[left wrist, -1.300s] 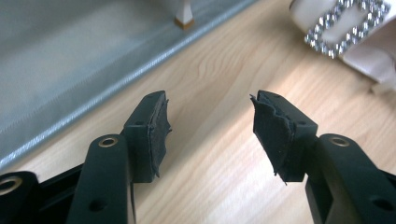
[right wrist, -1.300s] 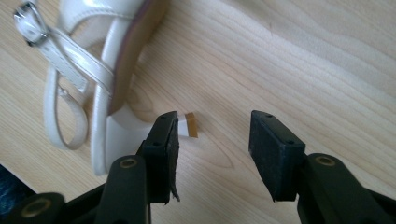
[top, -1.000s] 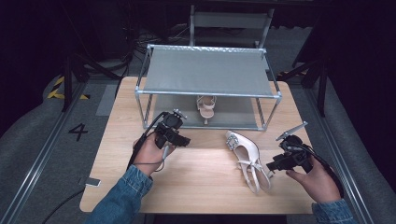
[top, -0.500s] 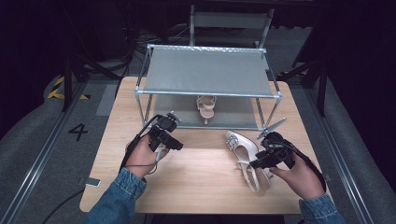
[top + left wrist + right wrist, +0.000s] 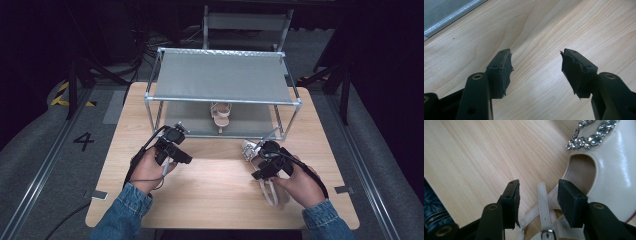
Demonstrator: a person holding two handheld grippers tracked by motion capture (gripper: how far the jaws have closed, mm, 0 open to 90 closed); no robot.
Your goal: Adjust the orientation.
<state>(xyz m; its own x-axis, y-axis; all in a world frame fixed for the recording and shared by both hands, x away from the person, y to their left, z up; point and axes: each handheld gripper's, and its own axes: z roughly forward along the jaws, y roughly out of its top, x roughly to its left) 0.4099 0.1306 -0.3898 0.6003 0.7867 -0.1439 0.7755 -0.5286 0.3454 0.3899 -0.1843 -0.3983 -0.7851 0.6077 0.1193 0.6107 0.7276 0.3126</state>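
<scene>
On the table's right side, the right gripper (image 5: 537, 195) straddles the sandal (image 5: 609, 170) strap – jaws apart, not pinching; light, floppy thing – better grabbed near the stiffer sole.

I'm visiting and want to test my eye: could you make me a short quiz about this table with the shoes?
1. True or false: the left gripper is holding a shoe.
2. Where does the other sandal stand? A) on top of the rack B) on the rack's lower shelf C) on the floor
3. What runs between the right gripper's open jaws?

Key: 1. False; its jaws are open over bare table. 2. B. 3. A strap of the cream sandal, not yet pinched.
</scene>
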